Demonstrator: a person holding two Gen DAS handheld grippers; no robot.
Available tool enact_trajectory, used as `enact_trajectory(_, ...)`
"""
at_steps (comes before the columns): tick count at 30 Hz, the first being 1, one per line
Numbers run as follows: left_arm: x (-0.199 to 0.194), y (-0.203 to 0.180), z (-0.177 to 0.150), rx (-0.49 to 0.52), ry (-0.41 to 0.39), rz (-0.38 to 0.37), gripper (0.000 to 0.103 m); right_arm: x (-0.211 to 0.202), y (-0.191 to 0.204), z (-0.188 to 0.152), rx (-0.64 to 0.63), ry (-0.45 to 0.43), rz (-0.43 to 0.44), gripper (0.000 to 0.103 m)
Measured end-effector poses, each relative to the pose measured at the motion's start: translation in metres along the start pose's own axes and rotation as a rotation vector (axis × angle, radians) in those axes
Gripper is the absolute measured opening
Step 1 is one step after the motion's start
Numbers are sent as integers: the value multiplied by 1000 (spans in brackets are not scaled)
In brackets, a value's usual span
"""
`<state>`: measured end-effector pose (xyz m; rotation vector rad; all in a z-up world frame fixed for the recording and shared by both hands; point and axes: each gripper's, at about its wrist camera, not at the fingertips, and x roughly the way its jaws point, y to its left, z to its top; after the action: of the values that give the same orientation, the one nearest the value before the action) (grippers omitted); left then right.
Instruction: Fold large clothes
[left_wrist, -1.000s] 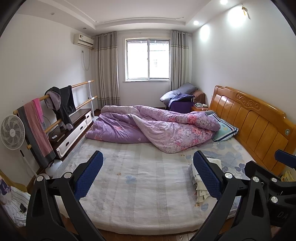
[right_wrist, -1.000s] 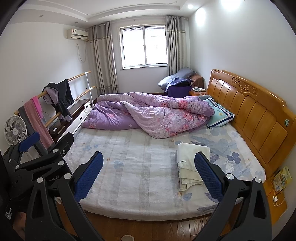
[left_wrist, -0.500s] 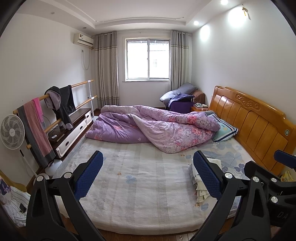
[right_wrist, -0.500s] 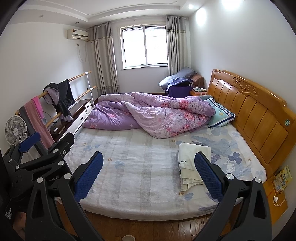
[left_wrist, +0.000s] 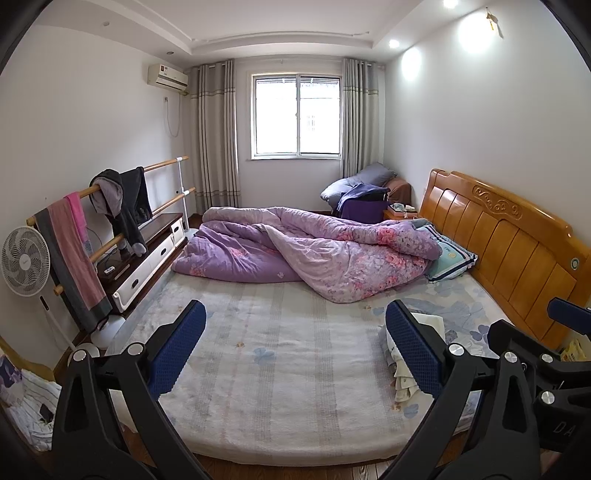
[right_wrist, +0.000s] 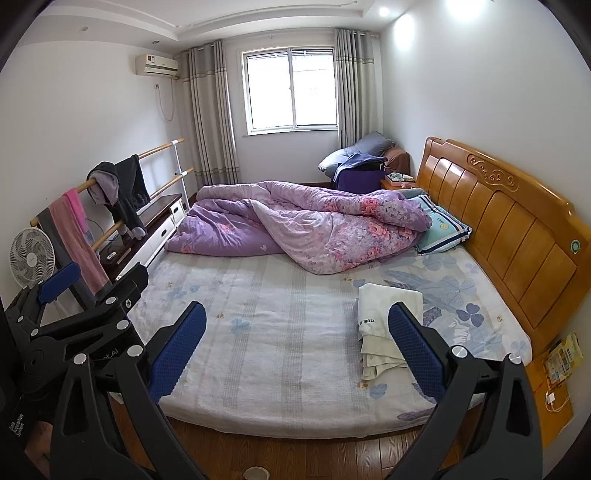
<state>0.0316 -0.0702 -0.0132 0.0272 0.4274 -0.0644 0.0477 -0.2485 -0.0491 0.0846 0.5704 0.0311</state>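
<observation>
A folded cream-white garment (right_wrist: 380, 325) lies on the right side of the bed (right_wrist: 280, 350), near its front edge. In the left wrist view the garment (left_wrist: 400, 373) is partly hidden behind a finger. My left gripper (left_wrist: 295, 347) is open and empty, held above the foot of the bed. My right gripper (right_wrist: 297, 349) is open and empty, also held off the bed's front edge. The left gripper's body shows at the left of the right wrist view (right_wrist: 74, 325); the right gripper's body shows at the right of the left wrist view (left_wrist: 535, 369).
A crumpled purple floral quilt (right_wrist: 295, 225) and a striped pillow (right_wrist: 441, 229) lie at the far end of the bed. A wooden headboard (right_wrist: 517, 229) runs along the right. A rail with hanging clothes (right_wrist: 118, 192), a fan (right_wrist: 31, 254) and a low cabinet (right_wrist: 147, 236) stand at left.
The right wrist view has drifted slightly toward the bed. Both grippers stay open and the garment has not moved.
</observation>
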Motion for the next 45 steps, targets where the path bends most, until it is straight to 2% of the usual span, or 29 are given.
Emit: enact_trajectory(45,13,16,-11,3,17,2,98,10,-2,-2,9,33,0,95)
